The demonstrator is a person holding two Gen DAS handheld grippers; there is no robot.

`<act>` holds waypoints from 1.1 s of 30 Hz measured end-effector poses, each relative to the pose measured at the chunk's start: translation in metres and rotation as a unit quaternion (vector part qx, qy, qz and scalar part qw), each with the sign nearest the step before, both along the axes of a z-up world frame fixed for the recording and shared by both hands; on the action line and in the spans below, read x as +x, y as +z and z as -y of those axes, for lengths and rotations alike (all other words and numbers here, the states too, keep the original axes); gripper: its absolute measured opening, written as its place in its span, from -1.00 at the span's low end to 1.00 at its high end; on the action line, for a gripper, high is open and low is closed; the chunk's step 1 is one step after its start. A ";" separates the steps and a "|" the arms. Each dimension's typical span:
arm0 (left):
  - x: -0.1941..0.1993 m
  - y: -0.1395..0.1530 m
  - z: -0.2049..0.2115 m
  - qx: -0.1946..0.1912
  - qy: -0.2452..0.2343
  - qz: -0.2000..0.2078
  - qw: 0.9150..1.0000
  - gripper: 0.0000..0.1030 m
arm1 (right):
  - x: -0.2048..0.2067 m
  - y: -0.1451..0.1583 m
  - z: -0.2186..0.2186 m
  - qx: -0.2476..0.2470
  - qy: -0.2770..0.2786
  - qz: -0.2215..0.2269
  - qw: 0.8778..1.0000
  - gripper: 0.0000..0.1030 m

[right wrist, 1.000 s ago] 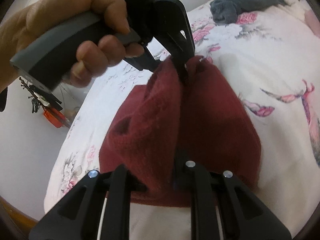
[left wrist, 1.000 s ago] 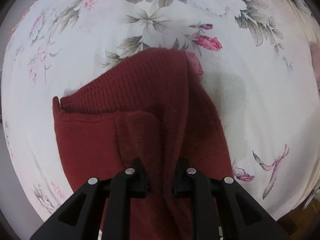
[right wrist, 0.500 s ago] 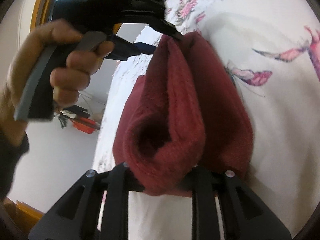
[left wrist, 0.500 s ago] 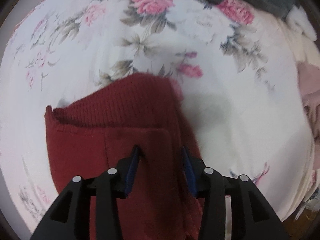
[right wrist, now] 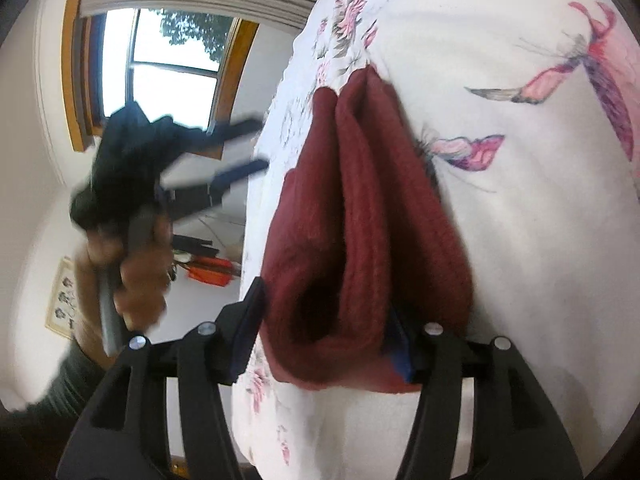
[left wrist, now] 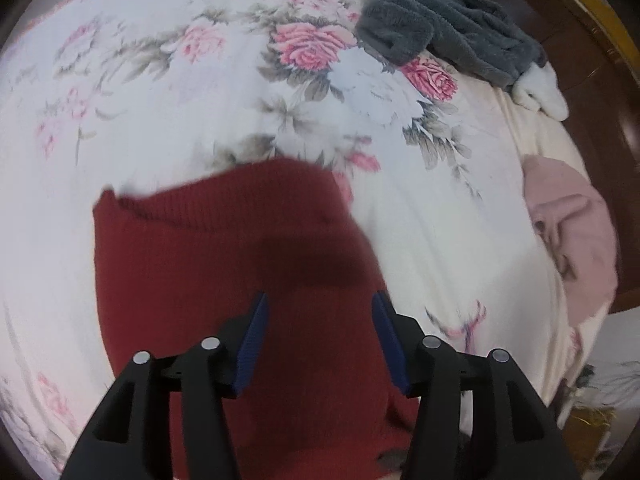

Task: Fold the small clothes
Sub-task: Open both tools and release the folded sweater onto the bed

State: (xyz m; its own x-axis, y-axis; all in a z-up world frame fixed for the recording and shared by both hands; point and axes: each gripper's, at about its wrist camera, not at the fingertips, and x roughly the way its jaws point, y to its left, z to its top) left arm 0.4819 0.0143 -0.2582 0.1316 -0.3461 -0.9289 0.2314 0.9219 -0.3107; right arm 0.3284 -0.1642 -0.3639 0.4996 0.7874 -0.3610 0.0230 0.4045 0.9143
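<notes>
The left wrist camera looks down along its own fingers (left wrist: 256,340) from just above the bed (left wrist: 168,92), facing across the floral sheet toward a grey garment (left wrist: 448,28) and a wooden headboard (left wrist: 580,32) at the far edge. The right wrist camera sits low and very close, rolled sideways, so the bed (right wrist: 520,240) fills its right half and a window (right wrist: 168,64) and wall its left. Both views share the red garment (left wrist: 224,280) (right wrist: 360,220) and the sheet around it. The right view also catches the left gripper (right wrist: 236,148), blurred, in a hand (right wrist: 132,276).
</notes>
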 end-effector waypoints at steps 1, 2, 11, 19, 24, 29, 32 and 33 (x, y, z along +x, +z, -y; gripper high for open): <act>-0.005 0.000 -0.005 -0.012 0.001 -0.002 1.000 0.05 | 0.000 0.000 0.000 0.002 0.000 0.000 1.000 0.07; -0.012 0.000 -0.013 -0.031 0.004 -0.003 1.000 0.05 | -0.001 0.000 0.001 0.003 0.001 0.000 1.000 0.09; -0.069 -0.013 -0.056 -0.108 -0.003 -0.008 0.994 0.05 | 0.008 -0.002 0.008 -0.003 0.004 0.009 1.000 0.14; -0.088 -0.023 -0.085 -0.141 0.025 -0.022 0.989 0.05 | 0.017 -0.009 0.011 -0.039 0.002 -0.020 0.999 -0.56; -0.101 -0.032 -0.095 -0.161 0.034 -0.028 0.986 0.05 | 0.019 0.003 0.018 -0.032 0.035 -0.041 0.998 0.15; -0.117 -0.035 -0.106 -0.190 0.047 -0.031 0.980 0.05 | 0.068 0.016 0.028 -0.026 0.070 -0.064 0.995 0.43; -0.127 -0.030 -0.109 -0.199 0.044 -0.030 0.979 0.05 | 0.106 0.007 0.017 -0.024 0.101 -0.096 0.990 0.30; -0.129 -0.029 -0.110 -0.201 0.043 -0.030 0.978 0.05 | 0.115 0.006 0.012 -0.027 0.112 -0.101 0.988 -0.07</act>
